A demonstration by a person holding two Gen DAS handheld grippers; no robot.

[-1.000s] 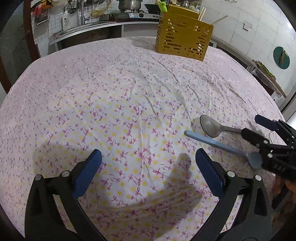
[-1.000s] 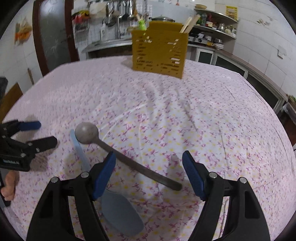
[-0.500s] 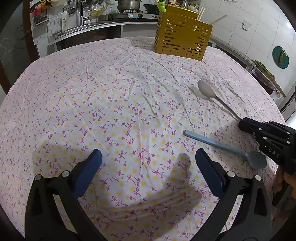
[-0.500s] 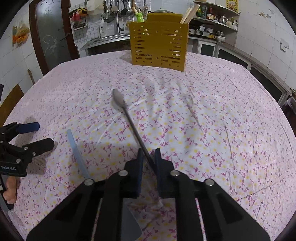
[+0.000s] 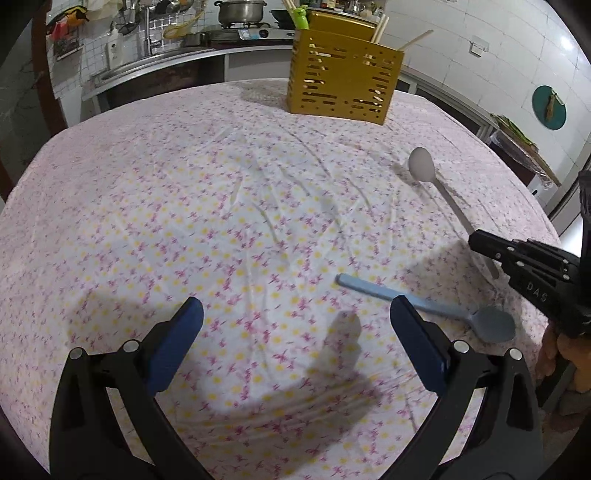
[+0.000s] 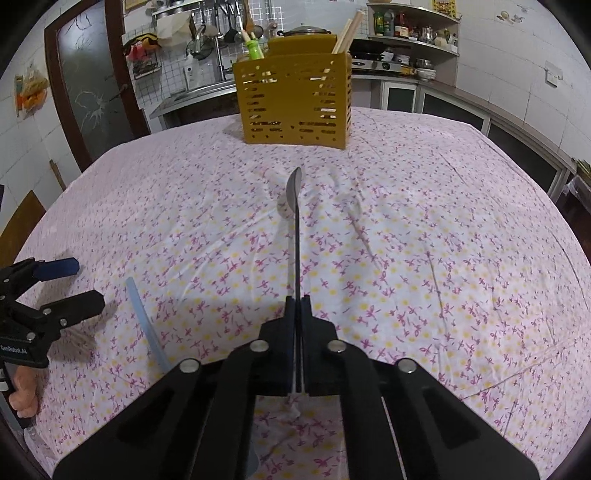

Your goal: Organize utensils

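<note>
Your left gripper [image 5: 295, 332] hangs low over the flowered tablecloth [image 5: 184, 206] with its blue-padded fingers [image 5: 173, 343] spread wide and nothing between them, at the near edge of the table, far from the yellow utensil basket [image 5: 341, 86]. Just to the right of that gripper lies the blue spoon [image 5: 436, 310], flat on the cloth, bowl toward you and handle pointing roughly toward the basket; it is untouched. Further right, your right gripper [image 6: 298, 306] is squeezed tight on the handle of the metal spoon [image 6: 294, 221], which it holds clear of the cloth, edge-on, with its bowl aimed toward the basket and well short of it. The basket stands on the far side of the table with chopsticks [image 6: 345, 31] and a green-topped item [image 6: 255, 50] sticking out of it.
</note>
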